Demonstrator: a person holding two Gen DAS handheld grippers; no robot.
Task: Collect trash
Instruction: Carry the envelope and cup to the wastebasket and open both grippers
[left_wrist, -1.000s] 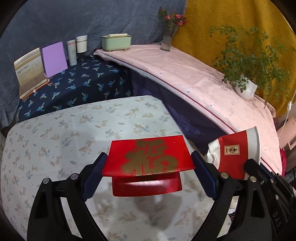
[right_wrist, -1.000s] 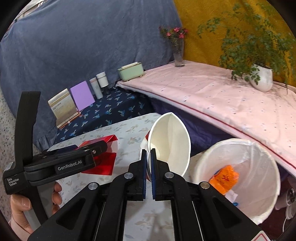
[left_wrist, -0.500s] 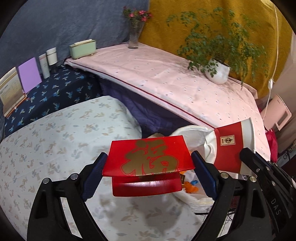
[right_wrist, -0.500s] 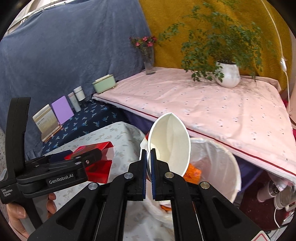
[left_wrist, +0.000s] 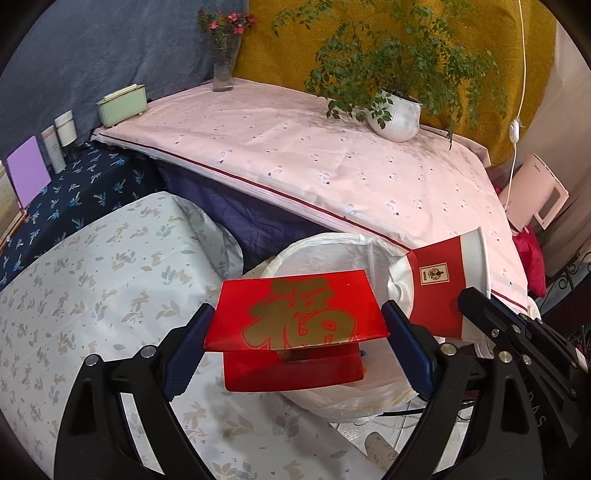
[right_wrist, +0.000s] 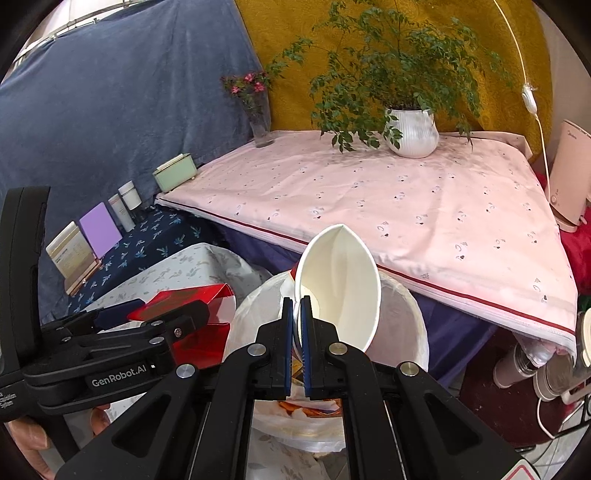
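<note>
My left gripper (left_wrist: 295, 328) is shut on a red box with a gold character (left_wrist: 295, 314), held by its two side edges above the white-lined trash bin (left_wrist: 317, 243). My right gripper (right_wrist: 297, 332) is shut on the rim of a squashed red and white paper cup (right_wrist: 338, 284), held over the same bin (right_wrist: 406, 325). The cup also shows in the left wrist view (left_wrist: 443, 284), to the right of the box. The box shows at the left in the right wrist view (right_wrist: 207, 325). Orange and white trash lies in the bin.
A low table with a pale leaf-print cloth (left_wrist: 92, 295) lies left of the bin. Behind is a pink-covered table (right_wrist: 406, 210) with a potted plant (right_wrist: 410, 133), a flower vase (right_wrist: 258, 118) and a green box (right_wrist: 175, 177). Cards and jars stand on the dark blue cloth (right_wrist: 147, 243).
Both grippers have swung right from over the leaf-print table to above the bin, carrying the red box and the cup. Both grips are unchanged.
</note>
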